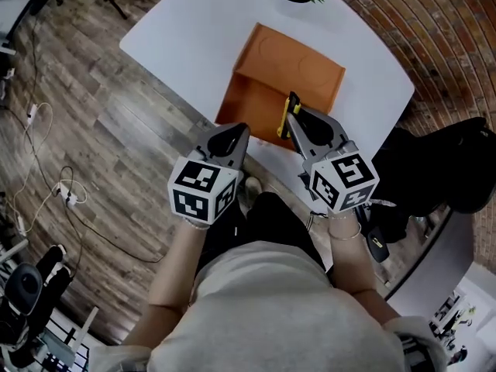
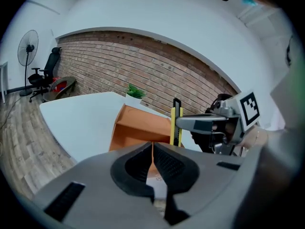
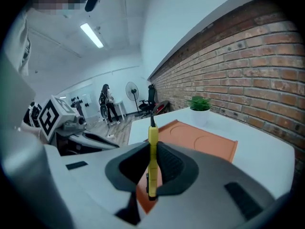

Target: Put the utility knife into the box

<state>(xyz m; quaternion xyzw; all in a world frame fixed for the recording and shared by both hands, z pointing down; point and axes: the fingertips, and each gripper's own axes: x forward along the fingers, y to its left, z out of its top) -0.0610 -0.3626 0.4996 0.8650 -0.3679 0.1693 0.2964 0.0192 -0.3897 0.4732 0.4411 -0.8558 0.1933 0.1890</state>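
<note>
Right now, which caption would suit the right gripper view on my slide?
Right gripper clamps the yellow utility knife upright, orange box just beyond.

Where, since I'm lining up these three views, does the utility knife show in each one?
Head view: utility knife just right of centre, clamped in the right gripper, over the orange box.
Left gripper view: knife right of centre, upright, at the box's right edge.
Right gripper view: knife at centre, upright between the jaws.
Shared landmark: the orange box, behind the knife in all three.
</note>
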